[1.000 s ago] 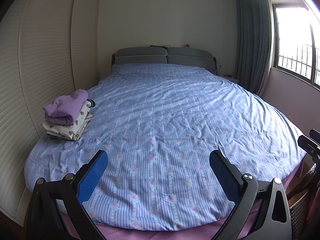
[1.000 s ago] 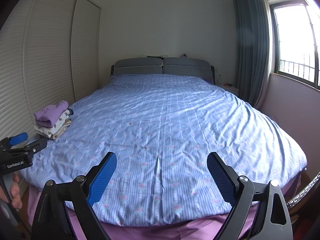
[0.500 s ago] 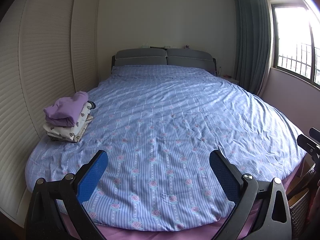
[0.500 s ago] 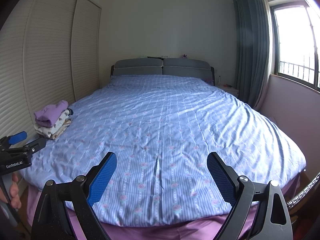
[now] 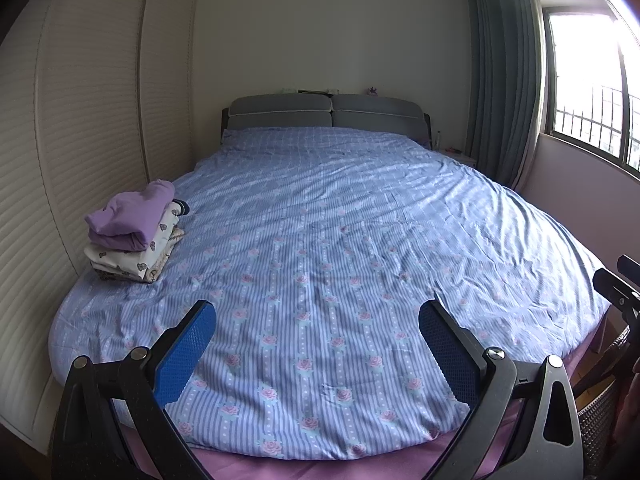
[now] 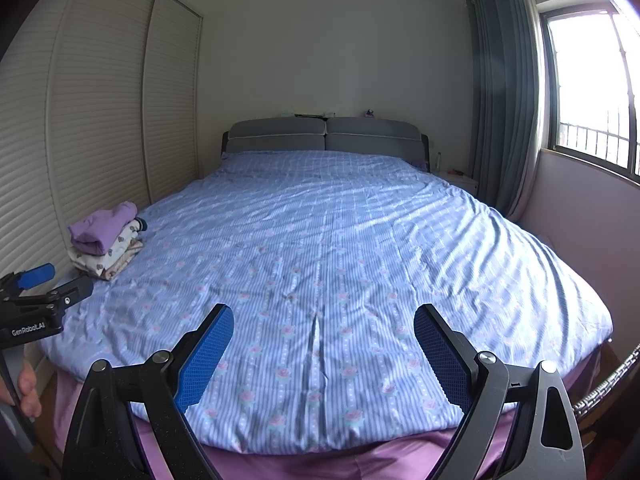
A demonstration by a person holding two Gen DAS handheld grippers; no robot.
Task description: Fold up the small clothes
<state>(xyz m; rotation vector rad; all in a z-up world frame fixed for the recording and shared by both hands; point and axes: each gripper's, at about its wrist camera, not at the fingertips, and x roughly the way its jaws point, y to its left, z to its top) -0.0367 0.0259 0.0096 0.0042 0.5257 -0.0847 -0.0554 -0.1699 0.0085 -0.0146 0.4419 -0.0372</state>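
A stack of folded small clothes (image 5: 132, 236), purple garment on top of white patterned ones, rests on the left side of the bed (image 5: 340, 240). The right wrist view shows the same stack (image 6: 106, 246) farther off at the left. My left gripper (image 5: 318, 312) hangs open over the foot of the bed with nothing between its blue pads. My right gripper (image 6: 324, 316) is open as well, over the bed's foot, holding nothing. The left gripper (image 6: 36, 294) shows from the side at the left edge of the right wrist view, with a hand (image 6: 28, 390) below it.
The bed has a blue striped floral cover and a grey headboard (image 5: 326, 114). Louvred wardrobe doors (image 5: 80, 120) run along the left. A curtain (image 5: 500, 76) and window (image 5: 592, 80) are on the right. A woven basket (image 5: 596, 416) stands at the bed's right foot.
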